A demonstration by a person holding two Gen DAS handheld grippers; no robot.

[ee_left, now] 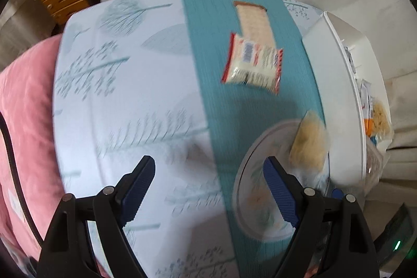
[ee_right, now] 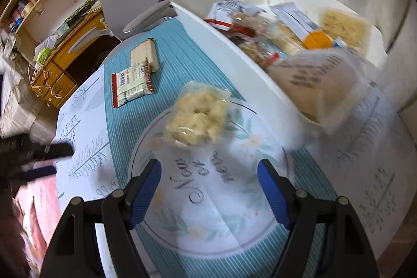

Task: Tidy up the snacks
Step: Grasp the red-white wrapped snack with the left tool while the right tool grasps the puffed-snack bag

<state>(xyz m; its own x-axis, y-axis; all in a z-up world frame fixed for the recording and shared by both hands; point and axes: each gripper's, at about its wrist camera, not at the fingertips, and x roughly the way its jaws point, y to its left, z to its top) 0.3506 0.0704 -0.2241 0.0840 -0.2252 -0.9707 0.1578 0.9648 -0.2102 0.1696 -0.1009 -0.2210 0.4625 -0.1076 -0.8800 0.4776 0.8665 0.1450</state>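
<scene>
A: Are the grippers carrying anything?
B: No. The left gripper point(ee_left: 209, 189) and right gripper point(ee_right: 208, 190) are both gaping wide, empty.
A: The snacks?
B: A rice cake point(ee_right: 195, 117) is lying on the plate point(ee_right: 234, 231); two packets point(ee_right: 131, 85) are sitting on the mat point(ee_right: 125, 127); others are filling the bin point(ee_right: 247, 64).

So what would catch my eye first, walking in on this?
Probably the white bin heaped with snack packets at the table's far right. Next, the clear bag of pale puffed snacks on the rim of the flowered plate, then two packets on the teal runner: a red-edged one and a tan bar.
</scene>
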